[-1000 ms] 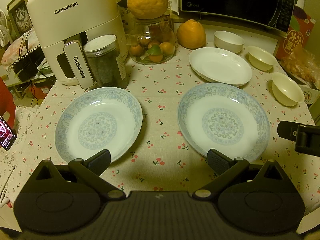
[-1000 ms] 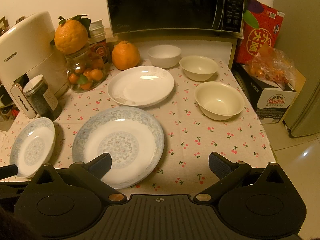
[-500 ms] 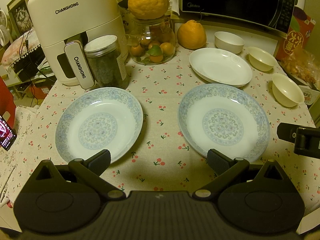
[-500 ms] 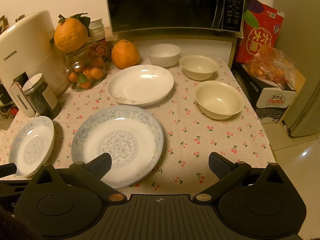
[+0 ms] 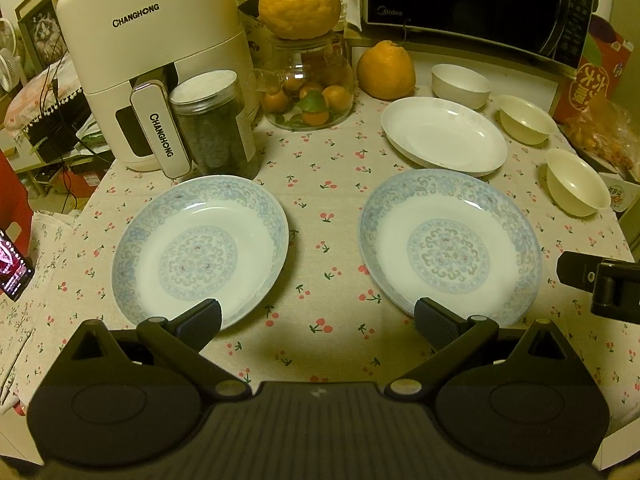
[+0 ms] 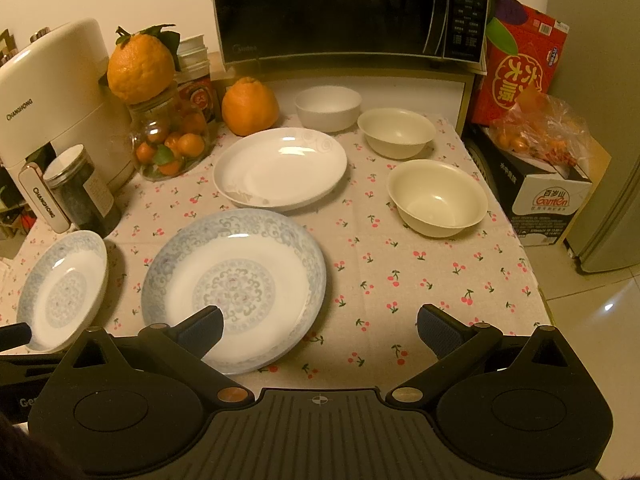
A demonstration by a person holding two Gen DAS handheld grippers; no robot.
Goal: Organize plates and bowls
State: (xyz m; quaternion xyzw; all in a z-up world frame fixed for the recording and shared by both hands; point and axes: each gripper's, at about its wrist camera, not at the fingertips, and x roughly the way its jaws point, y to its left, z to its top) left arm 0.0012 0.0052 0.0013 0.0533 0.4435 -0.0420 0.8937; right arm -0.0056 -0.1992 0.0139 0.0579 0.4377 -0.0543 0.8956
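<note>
Two blue-patterned plates lie on the cherry-print tablecloth: the left plate (image 5: 200,252) (image 6: 60,288) and the right plate (image 5: 450,244) (image 6: 236,284). Behind them sits a plain white plate (image 5: 442,136) (image 6: 280,168). A white bowl (image 5: 460,84) (image 6: 328,106) and two cream bowls (image 5: 526,118) (image 5: 576,186) (image 6: 396,132) (image 6: 438,196) stand at the back right. My left gripper (image 5: 318,320) hovers open near the table's front edge, between the patterned plates. My right gripper (image 6: 320,330) is open, its left finger over the right patterned plate's near rim.
A white air fryer (image 5: 152,64), a dark jar (image 5: 216,124), a glass jar of small oranges (image 5: 308,88) topped by a big orange, another orange (image 5: 386,70) and a microwave (image 6: 344,8) line the back. Boxes (image 6: 548,192) stand off the table's right edge.
Both grippers have shifted slightly; the views barely differ. Nothing on the table has moved.
</note>
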